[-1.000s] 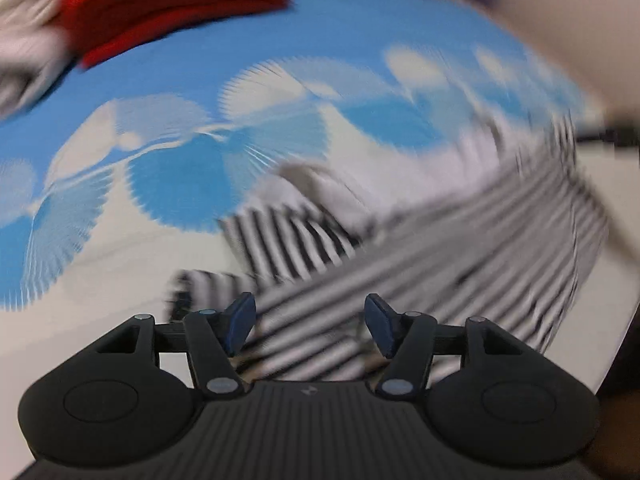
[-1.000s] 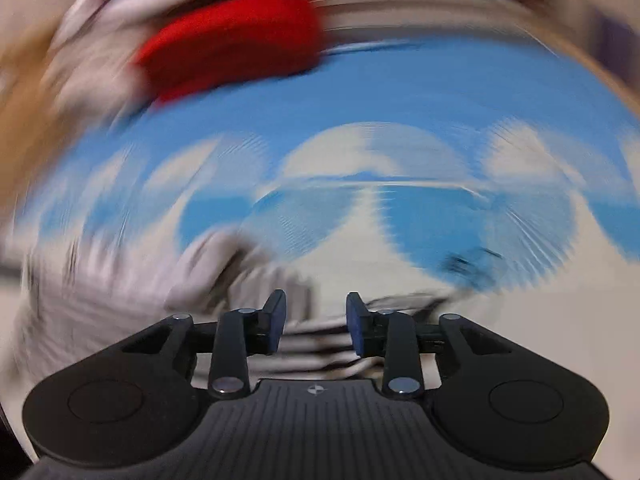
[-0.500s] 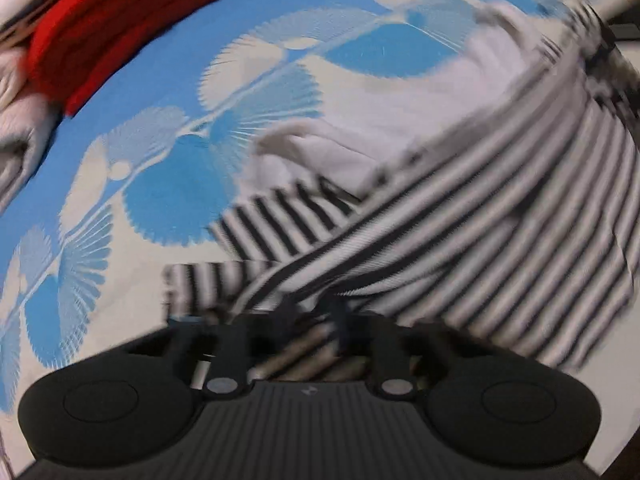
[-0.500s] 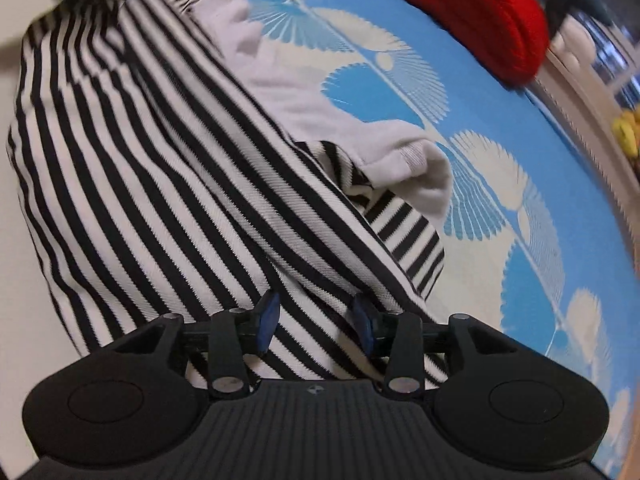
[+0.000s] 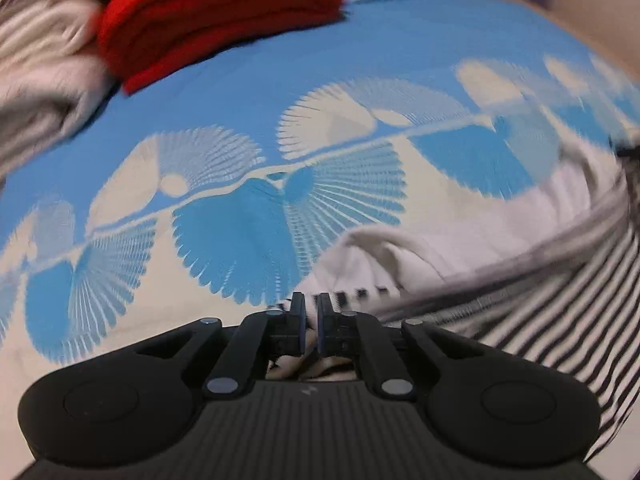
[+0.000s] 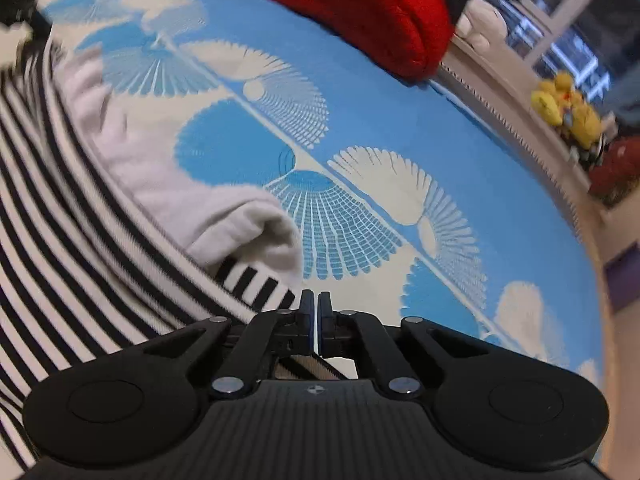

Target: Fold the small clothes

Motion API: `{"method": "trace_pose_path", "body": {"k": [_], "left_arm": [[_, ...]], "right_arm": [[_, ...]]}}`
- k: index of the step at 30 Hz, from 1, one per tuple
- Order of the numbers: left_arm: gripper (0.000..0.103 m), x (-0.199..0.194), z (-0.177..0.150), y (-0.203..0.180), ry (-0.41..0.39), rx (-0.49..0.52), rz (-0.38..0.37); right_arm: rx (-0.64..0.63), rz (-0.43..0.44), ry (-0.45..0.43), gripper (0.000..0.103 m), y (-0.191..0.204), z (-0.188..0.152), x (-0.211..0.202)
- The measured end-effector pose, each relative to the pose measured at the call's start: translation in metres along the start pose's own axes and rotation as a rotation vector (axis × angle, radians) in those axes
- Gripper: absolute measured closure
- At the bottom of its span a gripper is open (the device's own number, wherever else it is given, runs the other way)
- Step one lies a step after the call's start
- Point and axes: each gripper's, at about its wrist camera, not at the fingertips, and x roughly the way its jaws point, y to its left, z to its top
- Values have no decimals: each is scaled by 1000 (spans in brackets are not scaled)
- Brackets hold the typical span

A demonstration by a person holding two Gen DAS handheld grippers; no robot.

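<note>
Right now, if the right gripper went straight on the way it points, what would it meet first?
The right gripper is shut on the striped top. Beyond its tips lies the blue patterned mat, probably the first contact; the white cloth sits just left of that line. Depth is unclear.

Evenly and brightly lit indoors, without glare or hard shadows. Motion-blurred across the left wrist view; sharper centrally in the right. Strongly bowed at fisheye edges.

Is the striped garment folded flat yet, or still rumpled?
Still rumpled. The striped garment lies bunched on the blue patterned cover, its white sleeve crumpled on top, edges unaligned. How much lies doubled underneath cannot be told.
</note>
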Motion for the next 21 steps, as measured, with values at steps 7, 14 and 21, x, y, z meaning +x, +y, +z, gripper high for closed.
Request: {"method": "trace_pose_path", "body": {"k": [7,14,21], "left_arm": [[37,-3,-16,43,24,-129,-225],[20,17,-38,-14,81,200,-49],[87,20,-25,-17,50,194,-17]], "right_arm": [[123,256,-137,51,-27,-16,-27],[-213,176,32,46,39,-21,5],[-212,103,41,58,35,-10,16]]}}
